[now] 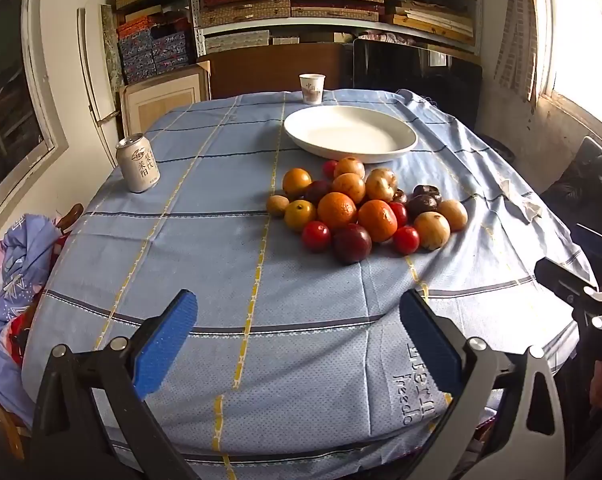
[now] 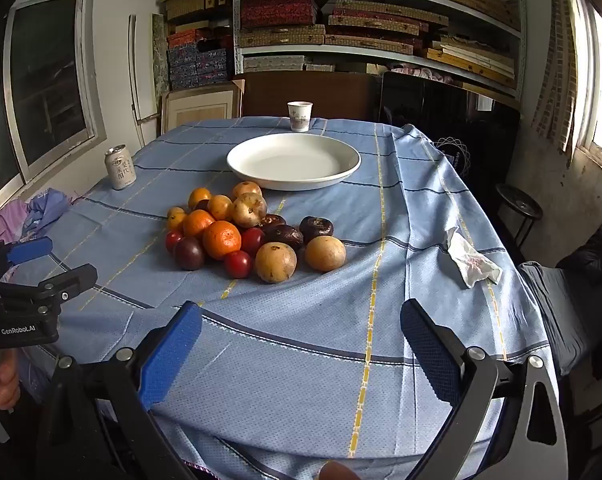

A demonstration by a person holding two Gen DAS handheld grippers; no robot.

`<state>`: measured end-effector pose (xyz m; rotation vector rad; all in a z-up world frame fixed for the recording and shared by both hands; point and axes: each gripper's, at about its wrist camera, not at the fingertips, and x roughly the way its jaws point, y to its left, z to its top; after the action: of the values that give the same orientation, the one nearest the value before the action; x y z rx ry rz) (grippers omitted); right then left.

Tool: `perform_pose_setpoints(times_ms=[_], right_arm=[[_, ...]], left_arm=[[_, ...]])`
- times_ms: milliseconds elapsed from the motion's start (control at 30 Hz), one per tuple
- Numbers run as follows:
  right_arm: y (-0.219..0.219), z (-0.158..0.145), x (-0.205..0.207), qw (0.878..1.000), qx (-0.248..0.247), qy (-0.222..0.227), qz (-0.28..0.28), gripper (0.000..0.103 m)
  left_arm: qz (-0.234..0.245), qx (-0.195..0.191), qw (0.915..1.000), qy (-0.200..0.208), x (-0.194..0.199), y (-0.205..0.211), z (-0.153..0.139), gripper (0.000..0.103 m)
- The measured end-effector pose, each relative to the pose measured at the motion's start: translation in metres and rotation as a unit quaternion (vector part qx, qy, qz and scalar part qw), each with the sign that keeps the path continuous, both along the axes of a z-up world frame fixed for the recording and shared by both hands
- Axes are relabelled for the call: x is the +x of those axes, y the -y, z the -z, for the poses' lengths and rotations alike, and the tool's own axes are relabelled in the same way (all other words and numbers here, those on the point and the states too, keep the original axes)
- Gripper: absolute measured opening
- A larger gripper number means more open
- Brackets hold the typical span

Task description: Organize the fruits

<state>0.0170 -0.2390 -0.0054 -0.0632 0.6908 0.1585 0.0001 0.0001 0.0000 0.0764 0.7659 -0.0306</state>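
— Shelves (image 2: 381, 20) of boxes are filling the back wall. What is sitting on the tabletop (image 1: 181, 240)?

— Fruit (image 1: 361, 208) is lying heaped on the blue cloth, just in front of a white plate (image 1: 349, 136). A can (image 1: 138, 168) is standing well off to the left, a cup (image 1: 312, 88) behind the plate.

— And the claws?

— The left claw (image 1: 297, 344) is hanging spread wide, gripping nothing, short of the heap. The right claw (image 2: 301, 356) is gaping too, likewise bare, near the table's front edge.
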Motion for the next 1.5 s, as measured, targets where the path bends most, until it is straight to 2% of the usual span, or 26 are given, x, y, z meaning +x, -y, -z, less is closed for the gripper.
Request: perform_pose_setpoints(times_ms=[1500], right_arm=[[-0.0009,0.0027,0.0019,1.000,0.003,-0.002,0.000,0.100]], left_arm=[[-0.002,-0.005,1.0000,-0.001,-0.0009,-0.0023,0.0024,0.099]])
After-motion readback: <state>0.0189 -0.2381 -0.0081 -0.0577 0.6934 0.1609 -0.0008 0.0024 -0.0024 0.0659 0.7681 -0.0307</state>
